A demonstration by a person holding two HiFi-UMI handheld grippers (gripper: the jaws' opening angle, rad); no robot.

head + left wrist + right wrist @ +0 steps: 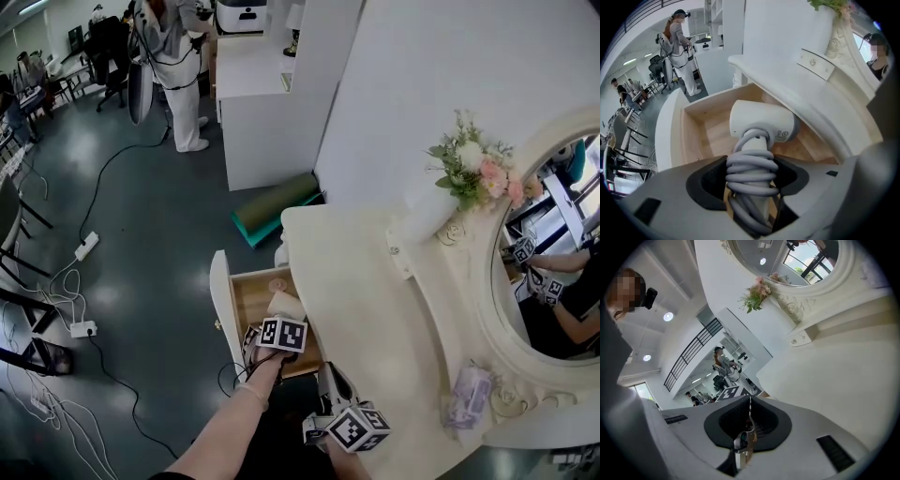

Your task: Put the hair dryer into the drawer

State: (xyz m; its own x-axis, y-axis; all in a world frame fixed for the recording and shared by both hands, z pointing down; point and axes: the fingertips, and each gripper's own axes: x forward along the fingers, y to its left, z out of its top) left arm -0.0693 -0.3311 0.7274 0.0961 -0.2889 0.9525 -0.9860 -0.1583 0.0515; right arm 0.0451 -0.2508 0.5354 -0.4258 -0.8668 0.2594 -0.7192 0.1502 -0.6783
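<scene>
Left gripper (752, 187) is clamping its jaws on the handle of the hair dryer (761, 124), right over the grey cord (750, 176) that is coiling round that handle. The dryer's white head is pointing out at 12 o'clock from the jaws and is sitting inside the open drawer (701, 131), above the wooden bottom; whether it is touching the wood is not clear.

In the head view the left gripper (279, 325) is reaching into the drawer (246, 298), with the hair dryer (286, 303) showing pale at 12 o'clock of its marker cube. The drawer is sticking out at 9 o'clock from the white vanity surface (366, 300).

Right gripper (330, 386) is hanging at 5 o'clock of the left one, by the near edge of the surface. In its own view the right gripper (749, 420) is keeping its jaws pressed together with nothing between them, pointing up toward the flowers (754, 294).

Flowers (473, 173) are standing at 11 o'clock of the round mirror (553, 244). A pale packet (466, 396) is lying on the surface at 7 o'clock of the mirror.
</scene>
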